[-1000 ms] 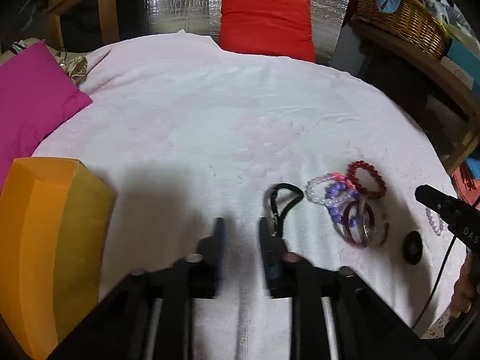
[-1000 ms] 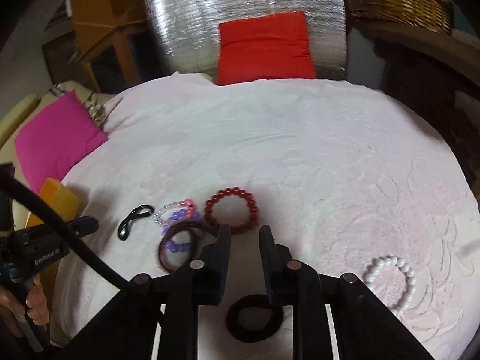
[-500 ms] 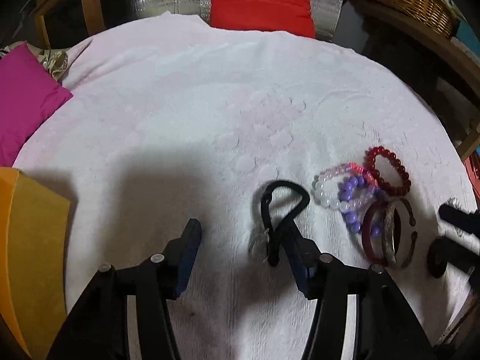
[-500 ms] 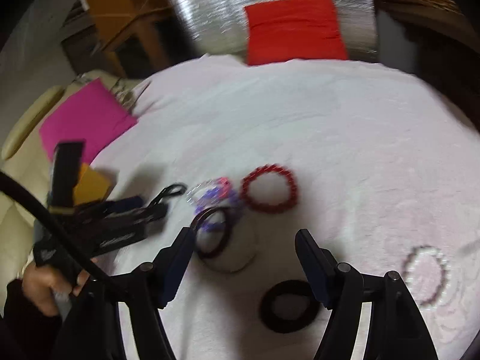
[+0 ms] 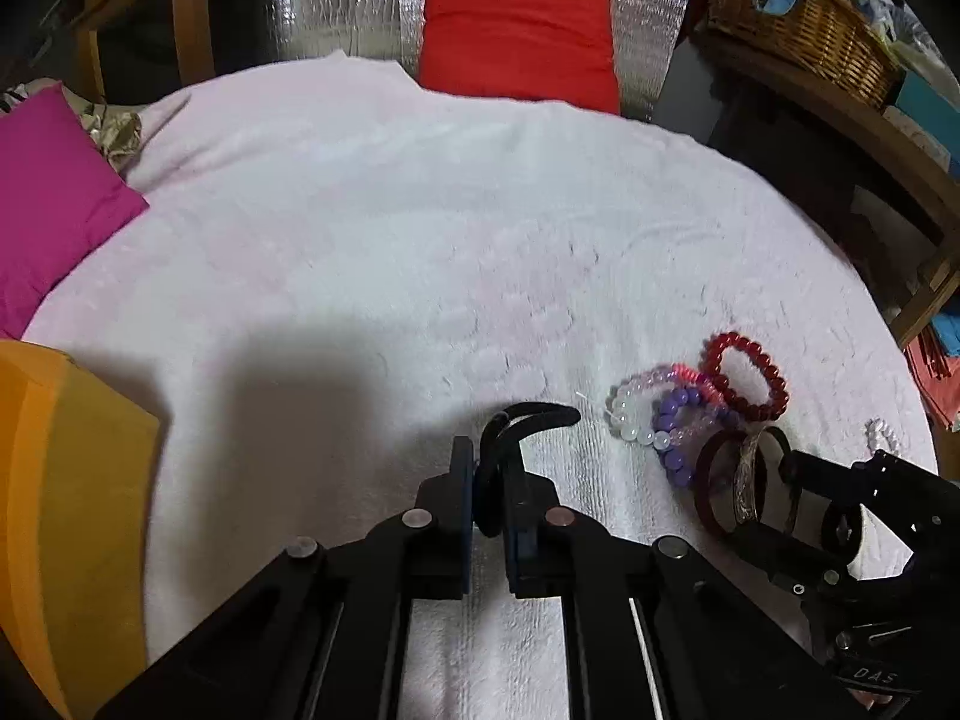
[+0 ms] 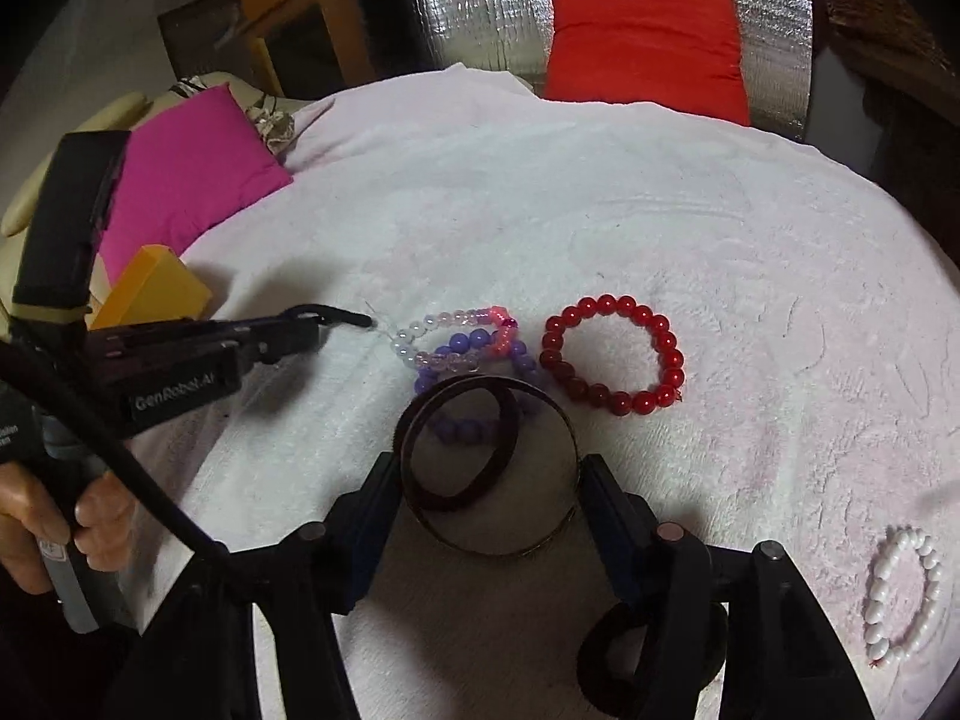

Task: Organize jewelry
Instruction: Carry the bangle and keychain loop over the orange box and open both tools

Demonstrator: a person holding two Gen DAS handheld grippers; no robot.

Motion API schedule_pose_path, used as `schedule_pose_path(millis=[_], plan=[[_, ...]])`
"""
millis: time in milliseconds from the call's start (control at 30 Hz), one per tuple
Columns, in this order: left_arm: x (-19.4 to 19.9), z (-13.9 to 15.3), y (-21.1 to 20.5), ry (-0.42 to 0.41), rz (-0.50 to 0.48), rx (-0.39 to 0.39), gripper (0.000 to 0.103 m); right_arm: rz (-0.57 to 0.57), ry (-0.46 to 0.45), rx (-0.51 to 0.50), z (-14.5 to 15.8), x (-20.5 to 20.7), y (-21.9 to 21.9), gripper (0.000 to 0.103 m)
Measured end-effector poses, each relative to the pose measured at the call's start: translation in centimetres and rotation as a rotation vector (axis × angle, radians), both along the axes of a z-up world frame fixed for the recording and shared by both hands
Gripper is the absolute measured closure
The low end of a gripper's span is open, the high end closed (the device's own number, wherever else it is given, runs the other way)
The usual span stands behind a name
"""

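My left gripper (image 5: 489, 471) is shut on a black hair loop (image 5: 540, 414), which sticks out ahead of the pads over the white blanket (image 5: 390, 210). To its right lie mixed purple, clear and pink bead bracelets (image 5: 672, 414) and a red bead bracelet (image 5: 774, 378). In the right wrist view my right gripper (image 6: 489, 480) straddles a dark brown bangle (image 6: 420, 492) and a thin metal bangle (image 6: 540, 546). Its jaws are closing, and the pads meet the bangles' outer rims. The red bead bracelet (image 6: 606, 303) lies just beyond.
A white bead bracelet (image 6: 873, 618) lies at the right and a black scrunchie (image 6: 606, 642) under the right finger. An orange box (image 5: 66, 480) stands at the left beside a magenta cushion (image 5: 48, 198). A red cushion (image 5: 516, 36) and a wicker basket (image 5: 798, 30) are at the back.
My left jaws spread wide around the black loop, then shut on it. My right jaws opened and came down and forward from the scrunchie to straddle the two bangles.
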State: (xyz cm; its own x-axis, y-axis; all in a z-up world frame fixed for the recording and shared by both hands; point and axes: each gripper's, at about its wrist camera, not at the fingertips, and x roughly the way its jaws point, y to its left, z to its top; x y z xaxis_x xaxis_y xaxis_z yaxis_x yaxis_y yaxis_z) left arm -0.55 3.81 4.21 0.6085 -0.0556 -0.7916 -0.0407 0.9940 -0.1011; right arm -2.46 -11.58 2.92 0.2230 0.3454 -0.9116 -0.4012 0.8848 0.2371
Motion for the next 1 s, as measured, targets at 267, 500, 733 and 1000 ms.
schedule_pose_path(millis=[267, 500, 733, 1000], plan=[[-3.4, 4.5, 1.3, -0.120, 0.017, -0.023, 0.095, -0.018, -0.056, 0.076, 3.7, -0.7, -1.4, 0.040], [-10.1, 9.2, 3.7, -0.242, 0.108, -0.030, 0.095, -0.046, -0.115, 0.210, 7.0, -1.0, 1.0, 0.040], [-17.9, 11.4, 11.0, -0.279, 0.334, 0.121, 0.095, 0.062, -0.089, 0.307, 8.3, -1.1, 10.8, 0.040], [-21.0, 6.3, 20.3, -0.094, 0.512, 0.114, 0.095, 0.224, -0.036, 0.345, 7.3, -3.1, 24.3, 0.040]])
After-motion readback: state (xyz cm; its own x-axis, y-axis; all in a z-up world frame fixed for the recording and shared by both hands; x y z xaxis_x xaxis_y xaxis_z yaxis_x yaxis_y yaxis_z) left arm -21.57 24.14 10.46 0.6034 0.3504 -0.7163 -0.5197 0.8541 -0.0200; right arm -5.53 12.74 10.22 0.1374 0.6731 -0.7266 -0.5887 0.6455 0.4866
